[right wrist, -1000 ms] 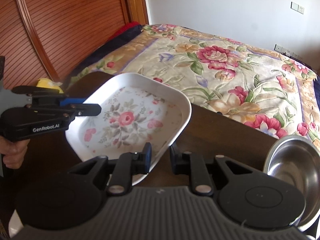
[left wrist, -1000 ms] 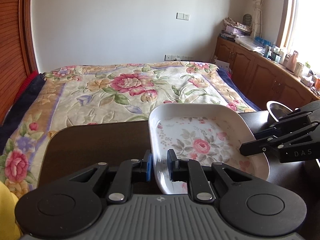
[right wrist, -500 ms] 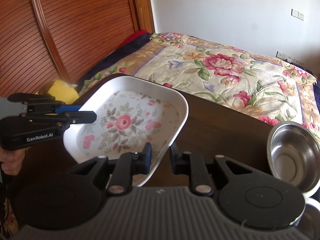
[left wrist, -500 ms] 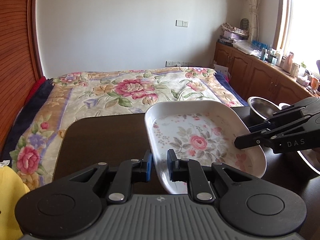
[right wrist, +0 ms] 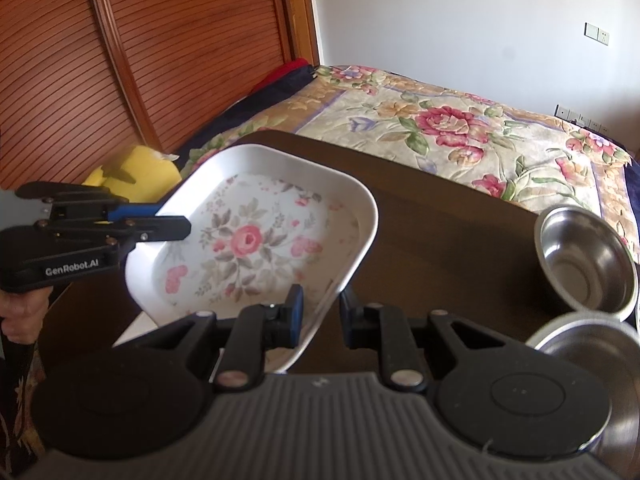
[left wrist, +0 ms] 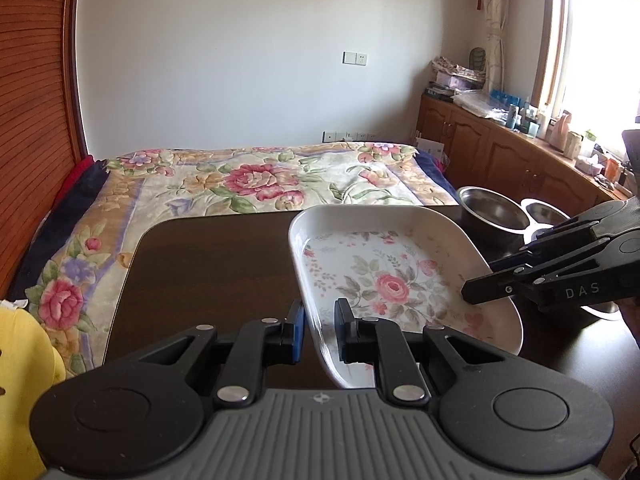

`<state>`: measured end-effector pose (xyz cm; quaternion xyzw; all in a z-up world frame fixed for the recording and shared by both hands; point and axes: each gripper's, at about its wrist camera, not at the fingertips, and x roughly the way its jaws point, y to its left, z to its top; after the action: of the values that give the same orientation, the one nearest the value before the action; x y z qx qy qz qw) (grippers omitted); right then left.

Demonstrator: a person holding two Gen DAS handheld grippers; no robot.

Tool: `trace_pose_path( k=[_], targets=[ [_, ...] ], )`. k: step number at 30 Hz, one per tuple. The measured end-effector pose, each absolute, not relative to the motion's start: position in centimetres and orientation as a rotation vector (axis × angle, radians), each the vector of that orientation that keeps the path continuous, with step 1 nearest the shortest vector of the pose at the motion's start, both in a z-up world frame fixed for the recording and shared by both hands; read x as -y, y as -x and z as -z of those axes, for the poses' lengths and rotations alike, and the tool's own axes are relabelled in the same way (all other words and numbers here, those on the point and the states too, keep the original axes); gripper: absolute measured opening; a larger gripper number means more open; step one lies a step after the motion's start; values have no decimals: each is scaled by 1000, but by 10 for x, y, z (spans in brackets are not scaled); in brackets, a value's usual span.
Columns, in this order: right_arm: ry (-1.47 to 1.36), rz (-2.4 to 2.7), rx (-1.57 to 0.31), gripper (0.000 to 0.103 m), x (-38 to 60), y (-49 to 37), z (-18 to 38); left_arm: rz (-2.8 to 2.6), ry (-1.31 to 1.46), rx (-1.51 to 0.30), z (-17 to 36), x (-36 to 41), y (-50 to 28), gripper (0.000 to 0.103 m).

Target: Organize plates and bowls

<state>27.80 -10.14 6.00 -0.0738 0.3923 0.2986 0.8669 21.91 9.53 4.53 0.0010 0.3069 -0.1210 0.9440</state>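
Floral plate (left wrist: 384, 280) held above dark table (left wrist: 208, 264), opposite rims pinched by left gripper (left wrist: 320, 330) and right gripper (right wrist: 320, 316), jaws narrow on it. Keep both level, move together. 2 steel bowls (right wrist: 586, 258) at right. Since 1 s ago: plate lifted higher, more table showing.

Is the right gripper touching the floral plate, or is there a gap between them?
Touching. In the right wrist view, the right gripper has the rim of the floral plate pinched between its two fingers, with no visible gap on either side.
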Motion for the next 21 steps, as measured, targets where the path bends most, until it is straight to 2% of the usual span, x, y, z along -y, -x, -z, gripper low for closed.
trace_pose_path(
  k=[21],
  targets=[
    [175, -653, -836, 22, 113, -222, -56, 269, 32, -612, -27, -88, -151, 16]
  ],
)
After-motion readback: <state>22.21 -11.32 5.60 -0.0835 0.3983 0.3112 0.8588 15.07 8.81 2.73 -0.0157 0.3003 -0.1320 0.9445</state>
